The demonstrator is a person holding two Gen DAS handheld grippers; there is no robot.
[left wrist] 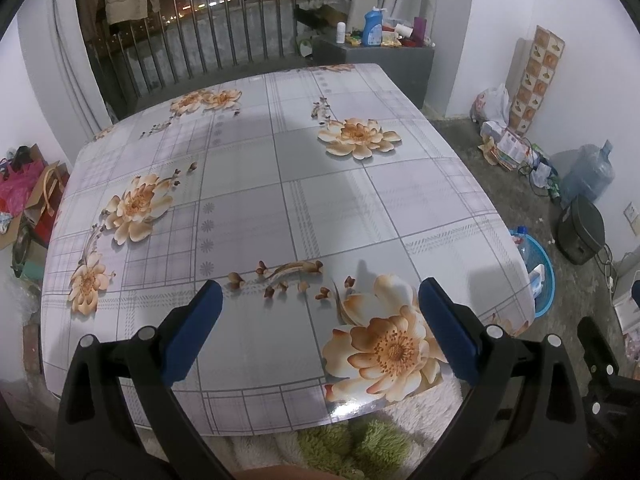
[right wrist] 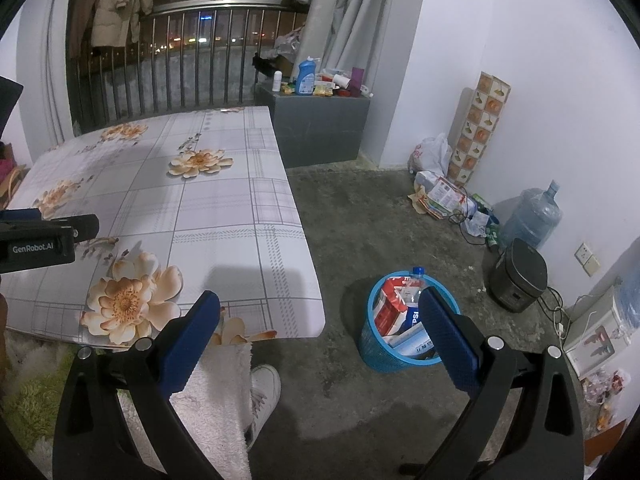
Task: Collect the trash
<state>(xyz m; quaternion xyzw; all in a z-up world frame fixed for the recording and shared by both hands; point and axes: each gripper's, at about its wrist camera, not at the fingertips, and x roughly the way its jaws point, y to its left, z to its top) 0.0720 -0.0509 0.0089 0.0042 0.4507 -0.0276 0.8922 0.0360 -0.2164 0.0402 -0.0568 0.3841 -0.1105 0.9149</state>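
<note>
A blue plastic waste basket (right wrist: 374,354) stands on the concrete floor right of the table, holding a plastic bottle (right wrist: 416,280), a red and white carton (right wrist: 388,306) and other packaging. In the left wrist view the same basket (left wrist: 542,276) shows past the table's right edge. My right gripper (right wrist: 320,308) hovers open over the floor beside the table corner, nothing between its blue pads. My left gripper (left wrist: 320,294) is open above the near part of the table (left wrist: 248,184), holding nothing. The left gripper's body (right wrist: 44,236) shows at the left of the right wrist view.
The table has a flowered plaid cover. A grey cabinet (right wrist: 320,120) with bottles stands behind it. Along the right wall lie bags and boxes (right wrist: 436,192), a water jug (right wrist: 532,216), a black rice cooker (right wrist: 518,274) and cables. A person's white shoe (right wrist: 264,384) and fleece garment are below.
</note>
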